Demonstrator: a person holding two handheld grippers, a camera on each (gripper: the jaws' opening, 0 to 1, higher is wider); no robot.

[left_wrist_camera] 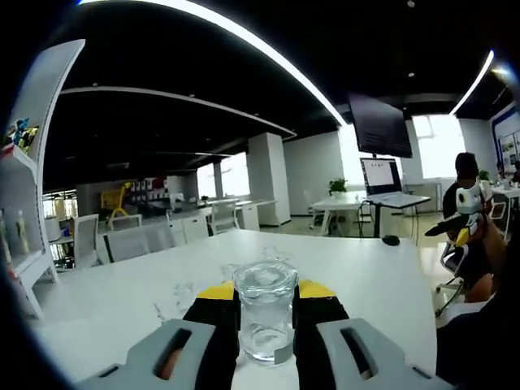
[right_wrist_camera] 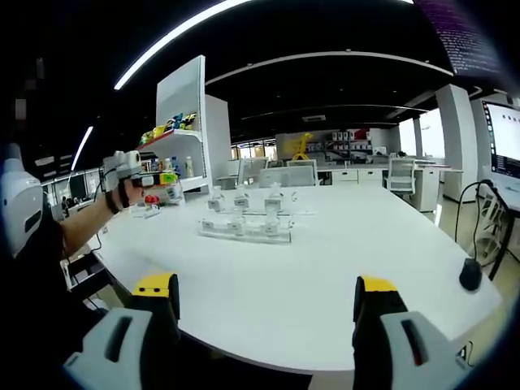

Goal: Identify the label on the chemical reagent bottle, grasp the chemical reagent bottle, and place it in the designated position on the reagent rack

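- We see the reagent bottle low at centre frame, clamped by our left hand-held gripper above the desk.
- Our right hand-held gripper hangs spread and empty.
- Grasp looks done; next we carry it to the reagent rack at mid-frame.

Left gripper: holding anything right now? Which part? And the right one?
The left gripper is shut on the clear reagent bottle, gripping its body below the lid. The right gripper is open, holding nothing.
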